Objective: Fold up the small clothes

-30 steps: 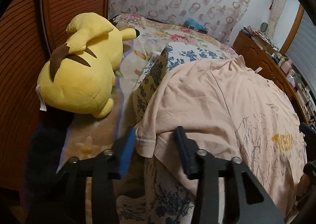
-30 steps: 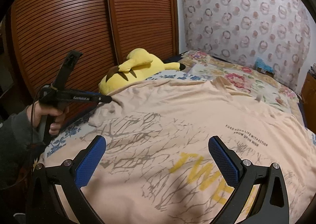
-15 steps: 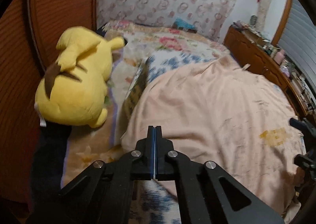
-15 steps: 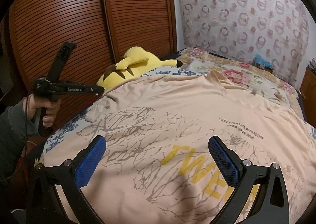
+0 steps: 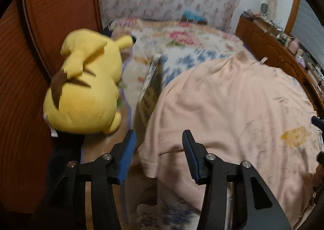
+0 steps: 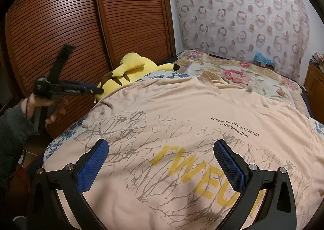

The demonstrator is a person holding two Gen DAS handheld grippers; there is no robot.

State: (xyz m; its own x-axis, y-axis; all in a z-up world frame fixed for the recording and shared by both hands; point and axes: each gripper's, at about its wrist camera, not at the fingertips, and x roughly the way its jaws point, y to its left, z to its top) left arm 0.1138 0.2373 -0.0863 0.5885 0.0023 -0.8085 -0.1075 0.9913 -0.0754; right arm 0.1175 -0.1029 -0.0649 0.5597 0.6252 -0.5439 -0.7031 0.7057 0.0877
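A peach T-shirt (image 6: pixel 182 120) with grey branch print and yellow letters lies spread flat on the bed; it also shows in the left wrist view (image 5: pixel 232 112). My left gripper (image 5: pixel 158 149) is open, its jaws on either side of the shirt's sleeve hem (image 5: pixel 150 163), just above it. In the right wrist view the left gripper (image 6: pixel 95 90) hovers above the sleeve at the left. My right gripper (image 6: pixel 161 161) is open wide and empty, low over the printed chest.
A yellow plush toy (image 5: pixel 87 88) lies left of the shirt by the slatted wooden wardrobe doors (image 6: pixel 70 27). The floral bedspread (image 6: pixel 232 72) runs back to a patterned curtain. A wooden dresser (image 5: pixel 273 47) with small items stands at the right.
My left gripper was open at the sleeve, shut half a second ago while pulled back, and is now open again around the sleeve hem. The right gripper has stayed open and barely moved.
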